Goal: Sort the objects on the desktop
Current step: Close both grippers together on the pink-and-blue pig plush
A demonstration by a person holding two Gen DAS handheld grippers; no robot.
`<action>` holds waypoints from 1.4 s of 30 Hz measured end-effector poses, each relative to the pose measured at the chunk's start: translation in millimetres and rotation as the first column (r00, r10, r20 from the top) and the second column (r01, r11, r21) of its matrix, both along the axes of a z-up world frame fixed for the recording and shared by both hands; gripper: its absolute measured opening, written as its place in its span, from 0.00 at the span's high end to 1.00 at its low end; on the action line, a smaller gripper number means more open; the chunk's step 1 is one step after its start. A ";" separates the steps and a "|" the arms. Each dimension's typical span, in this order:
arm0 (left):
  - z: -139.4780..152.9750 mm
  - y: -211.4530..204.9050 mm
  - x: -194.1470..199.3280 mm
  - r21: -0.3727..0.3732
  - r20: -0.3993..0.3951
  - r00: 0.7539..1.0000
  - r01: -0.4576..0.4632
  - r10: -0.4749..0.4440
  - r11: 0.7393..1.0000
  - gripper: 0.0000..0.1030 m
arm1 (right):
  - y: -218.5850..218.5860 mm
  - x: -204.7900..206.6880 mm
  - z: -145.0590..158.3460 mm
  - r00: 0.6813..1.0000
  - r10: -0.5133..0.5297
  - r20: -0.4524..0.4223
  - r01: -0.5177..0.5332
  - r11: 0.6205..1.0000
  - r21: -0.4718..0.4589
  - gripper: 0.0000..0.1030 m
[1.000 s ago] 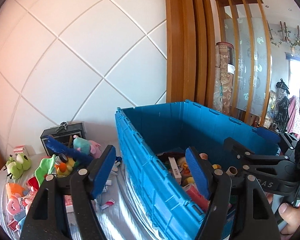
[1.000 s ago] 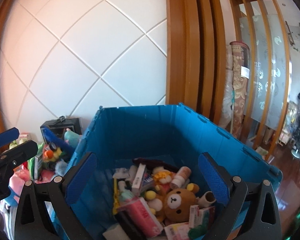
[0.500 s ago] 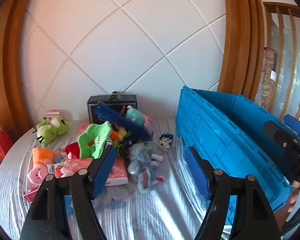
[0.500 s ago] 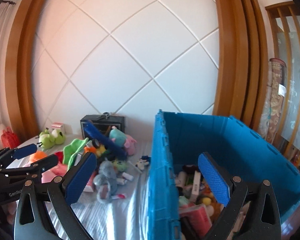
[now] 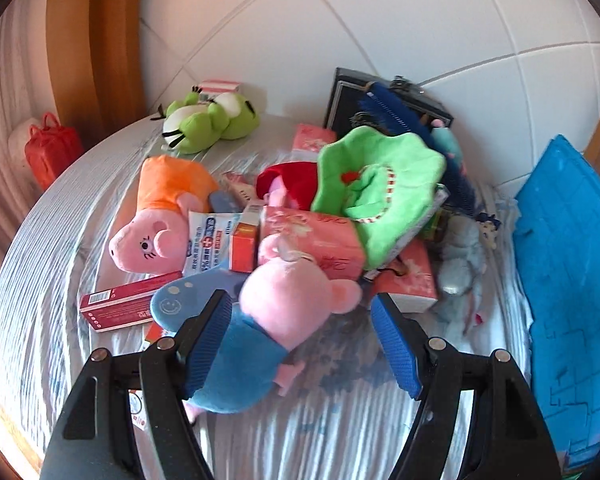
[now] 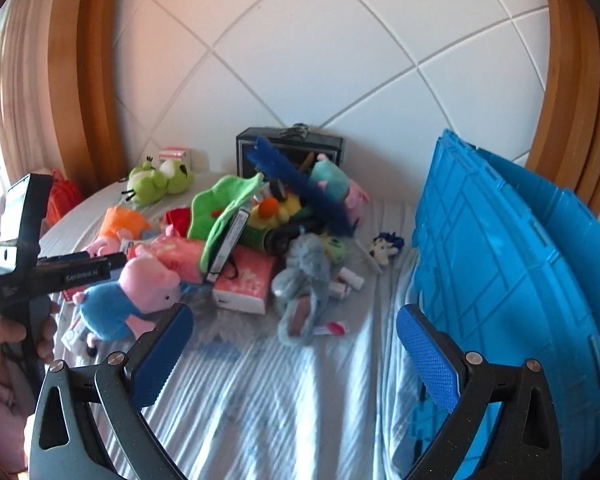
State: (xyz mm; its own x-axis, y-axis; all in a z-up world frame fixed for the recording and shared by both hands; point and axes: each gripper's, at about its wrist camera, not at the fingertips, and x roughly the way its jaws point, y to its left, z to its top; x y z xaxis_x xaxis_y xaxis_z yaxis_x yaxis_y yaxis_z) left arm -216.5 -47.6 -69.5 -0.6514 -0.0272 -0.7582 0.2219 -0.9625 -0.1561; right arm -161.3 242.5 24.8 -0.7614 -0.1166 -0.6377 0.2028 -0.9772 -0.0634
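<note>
The left gripper (image 5: pixel 300 344) hangs over the near edge of the toy pile with its blue pads spread apart and pinching nothing. Between them, but touched by neither as far as the blurred view shows, lies a pig doll in a blue shirt (image 5: pixel 268 320). Its long axis runs from the lower left, where the blue body lies by the left pad, up to the right, where the pink head and snout point. In the right wrist view the same doll (image 6: pixel 128 300) lies on its side with the snout toward the right.

The right gripper (image 6: pixel 294 356) is also spread wide, with only the striped table cover (image 6: pixel 260 400) between its pads. The blue crate (image 6: pixel 520 280) stands just to its right, its wall upright.

Just beyond the blue-shirted pig lie a red flat box (image 5: pixel 120 304), a pink tissue pack (image 5: pixel 316 236) and a second pig doll in an orange dress (image 5: pixel 156 216), its snout pointing to the lower left. A grey plush toy (image 6: pixel 304 280) lies to the right of the pile, lengthwise toward the camera. A green plush leaf (image 5: pixel 376 188) rests on top of the heap. Farther back a green frog doll (image 5: pixel 208 120) lies on its side near the wall, and a dark box (image 6: pixel 290 152) stands against the white wall, with a blue brush (image 6: pixel 300 188) slanting across it.
</note>
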 end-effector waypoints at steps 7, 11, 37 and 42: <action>-40.0 -36.4 -41.3 -0.098 0.060 0.996 -0.064 0.070 0.993 0.30 | -9.7 -33.2 -39.3 0.993 -0.047 0.112 0.047 0.999 0.006 0.00; -58.2 -16.4 -23.1 0.033 0.080 0.992 0.097 -0.100 0.995 0.30 | -30.5 -44.7 -55.3 0.988 -0.011 0.156 0.011 1.000 -0.004 0.00; -112.2 -26.1 83.5 -0.013 0.217 0.975 0.055 -0.051 0.998 0.29 | -166.4 -135.1 -187.3 0.804 0.327 0.496 -0.322 0.942 -0.100 0.37; -109.5 -56.1 75.2 -0.070 0.256 0.966 -0.030 0.047 0.997 0.29 | -157.9 -99.6 -190.0 0.756 0.374 0.538 -0.335 0.926 -0.173 0.37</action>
State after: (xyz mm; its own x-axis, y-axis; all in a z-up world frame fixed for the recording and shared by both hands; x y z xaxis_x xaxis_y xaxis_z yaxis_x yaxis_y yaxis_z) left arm -141.2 -103.7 -179.1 -0.4322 -0.1031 -0.8959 0.2839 -0.9585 -0.0266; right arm -260.9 84.7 -165.2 -0.1775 -0.3608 -0.9156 0.5164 -0.8261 0.2255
